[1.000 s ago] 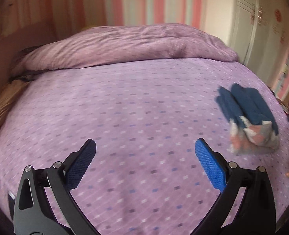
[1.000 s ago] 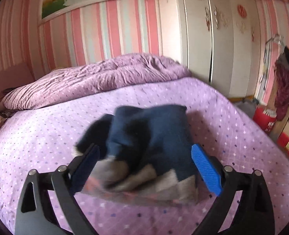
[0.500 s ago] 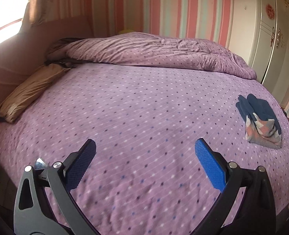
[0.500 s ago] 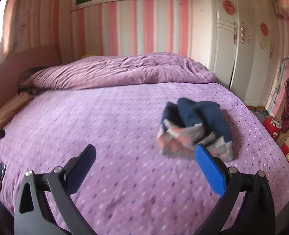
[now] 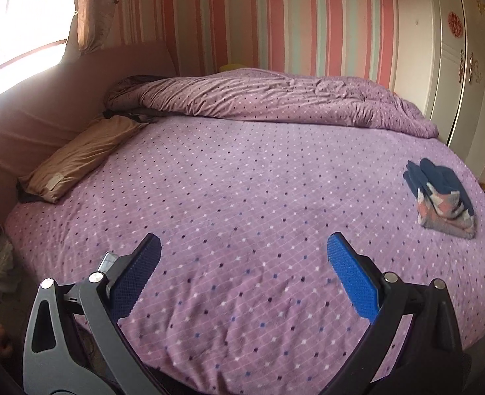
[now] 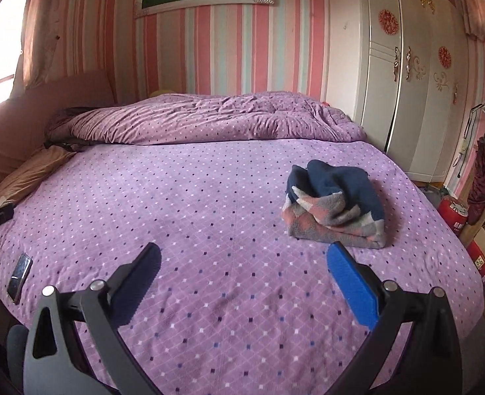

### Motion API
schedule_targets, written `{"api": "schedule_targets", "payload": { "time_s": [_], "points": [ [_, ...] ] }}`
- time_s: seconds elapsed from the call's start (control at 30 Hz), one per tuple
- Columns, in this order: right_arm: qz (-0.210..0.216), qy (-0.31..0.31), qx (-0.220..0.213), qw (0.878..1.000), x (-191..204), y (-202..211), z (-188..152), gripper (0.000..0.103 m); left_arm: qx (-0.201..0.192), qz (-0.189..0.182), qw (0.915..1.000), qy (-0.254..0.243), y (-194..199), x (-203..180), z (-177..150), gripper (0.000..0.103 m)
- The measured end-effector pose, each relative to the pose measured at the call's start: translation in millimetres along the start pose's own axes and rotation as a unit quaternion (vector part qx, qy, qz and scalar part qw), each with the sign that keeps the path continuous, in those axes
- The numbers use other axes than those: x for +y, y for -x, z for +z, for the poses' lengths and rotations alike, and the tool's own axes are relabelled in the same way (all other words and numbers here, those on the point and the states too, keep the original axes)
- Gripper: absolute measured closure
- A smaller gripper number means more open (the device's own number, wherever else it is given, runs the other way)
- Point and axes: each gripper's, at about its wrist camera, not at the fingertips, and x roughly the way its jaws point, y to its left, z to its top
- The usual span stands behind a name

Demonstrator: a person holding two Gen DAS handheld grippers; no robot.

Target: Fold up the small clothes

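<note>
Your bed fills both views, its purple dotted cover spread flat and bare across the middle, with nothing on it between your tools and the clothes. Along the far edge the matching quilt lies bunched against the striped wall, and a white wardrobe stands at the right. A tan pillow sits at the left by the headboard. The folded clothes, a small navy, grey and pink bundle, rest on the right part of the bed, just beyond the blue pad of your right gripper and clear of it; in the left wrist view the same bundle lies well apart to the right. Your right gripper's jaws have just been opening and now stand as wide as they go, with only the cover showing between them. Your left gripper also hangs over the bed with its jaws spread wide and empty. A phone lies flat near the bed's left edge. A red cylinder stands on the floor past the right side.
</note>
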Motion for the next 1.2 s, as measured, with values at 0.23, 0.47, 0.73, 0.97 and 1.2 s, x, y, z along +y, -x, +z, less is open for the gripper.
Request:
{"api": "schedule_targets", "payload": {
  "time_s": [0.23,0.47,0.73,0.97,1.2],
  "points": [
    [-0.003,0.004,-0.012,1.000,8.4,33.9,-5.7,0.002,-0.008,0.030,0.9992,-0.025,26.8,-9.0,-15.6,0.003],
    [-0.004,-0.004,-0.009,1.000,4.6,45.4,-19.4,0.002,-0.001,0.017,0.9998,-0.009,37.6,-2.6,-33.4,0.003],
    [-0.012,-0.003,-0.009,1.000,1.0,54.0,-25.3,0.002,-0.008,0.014,0.9999,0.002,44.5,1.6,-40.1,0.003],
    [-0.017,0.005,-0.014,1.000,1.5,57.1,-24.5,0.002,-0.008,0.001,0.9999,0.012,45.4,4.8,-37.3,0.003],
    [-0.023,0.010,-0.014,1.000,2.2,56.1,-24.5,0.002,-0.004,0.015,0.9998,-0.011,45.2,-1.5,-38.3,0.003]
  ]
}}
